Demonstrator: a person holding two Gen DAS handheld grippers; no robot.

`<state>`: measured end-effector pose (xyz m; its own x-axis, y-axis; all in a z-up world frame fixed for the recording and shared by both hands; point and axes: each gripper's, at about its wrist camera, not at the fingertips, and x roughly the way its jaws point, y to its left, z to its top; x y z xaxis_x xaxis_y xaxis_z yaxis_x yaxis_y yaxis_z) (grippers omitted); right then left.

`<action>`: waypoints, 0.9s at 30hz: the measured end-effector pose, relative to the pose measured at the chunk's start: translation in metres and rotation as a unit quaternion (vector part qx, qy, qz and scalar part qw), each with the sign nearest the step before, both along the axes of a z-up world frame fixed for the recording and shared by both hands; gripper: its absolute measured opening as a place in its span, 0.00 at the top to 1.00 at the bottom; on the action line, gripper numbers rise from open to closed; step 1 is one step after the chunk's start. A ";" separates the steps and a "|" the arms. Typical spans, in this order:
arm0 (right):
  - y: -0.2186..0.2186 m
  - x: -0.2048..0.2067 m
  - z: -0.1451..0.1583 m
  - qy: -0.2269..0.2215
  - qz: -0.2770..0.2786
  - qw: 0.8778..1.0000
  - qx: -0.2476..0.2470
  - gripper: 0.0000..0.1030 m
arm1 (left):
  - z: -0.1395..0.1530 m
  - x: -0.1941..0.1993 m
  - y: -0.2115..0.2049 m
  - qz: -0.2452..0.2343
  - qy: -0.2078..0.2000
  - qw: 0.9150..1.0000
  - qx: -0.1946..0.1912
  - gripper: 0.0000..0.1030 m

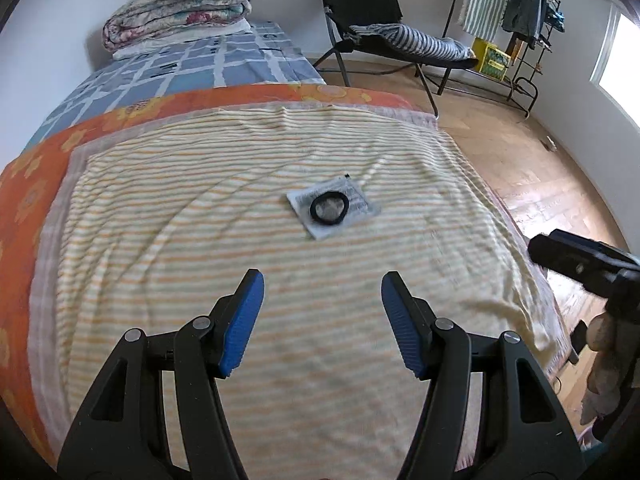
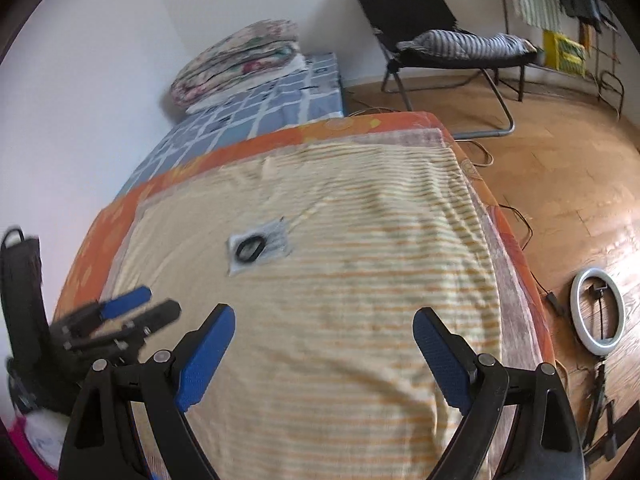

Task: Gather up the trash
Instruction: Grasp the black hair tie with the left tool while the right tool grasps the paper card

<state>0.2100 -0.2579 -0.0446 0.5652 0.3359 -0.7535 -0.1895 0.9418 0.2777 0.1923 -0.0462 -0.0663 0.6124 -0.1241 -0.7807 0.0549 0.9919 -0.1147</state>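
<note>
Your left tongs [image 1: 322,292] hang spread wide over the striped blanket [image 1: 200,240], nothing between the blue pads [image 1: 244,320]; the opening lines up with the flat packet [image 1: 334,208], which suggests you mean to straddle it. Your right tongs [image 2: 324,332] also stand apart and empty, nearer the bed's floor-side edge than the packet, likely waiting in reserve. The packet, a pale wrapper with a dark ring [image 1: 329,209] showing on or inside it, I cannot tell which, lies flat on the blanket ahead of both tongs, well apart from them. Beyond the packet: folded quilt [image 1: 180,8] at the bed's far end, black chair [image 1: 380,20] on the floor past it. No trash container visible.
</note>
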 end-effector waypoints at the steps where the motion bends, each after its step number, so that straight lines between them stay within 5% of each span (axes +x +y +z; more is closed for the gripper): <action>1: -0.001 0.009 -0.001 0.001 -0.004 1.000 0.005 0.11 | -0.003 0.007 -0.002 0.000 0.001 1.000 -0.001 0.39; 20: 0.023 0.096 -0.051 0.043 0.003 0.997 0.066 0.26 | -0.065 0.102 -0.018 0.033 0.021 0.999 0.012 0.39; 25: 0.031 0.106 -0.063 0.055 0.008 0.996 0.074 0.30 | -0.064 0.103 -0.014 0.037 0.014 0.999 0.022 0.62; 27: 0.034 0.109 -0.067 0.061 0.011 0.995 0.079 0.30 | -0.063 0.103 -0.008 0.043 0.015 0.999 0.022 0.83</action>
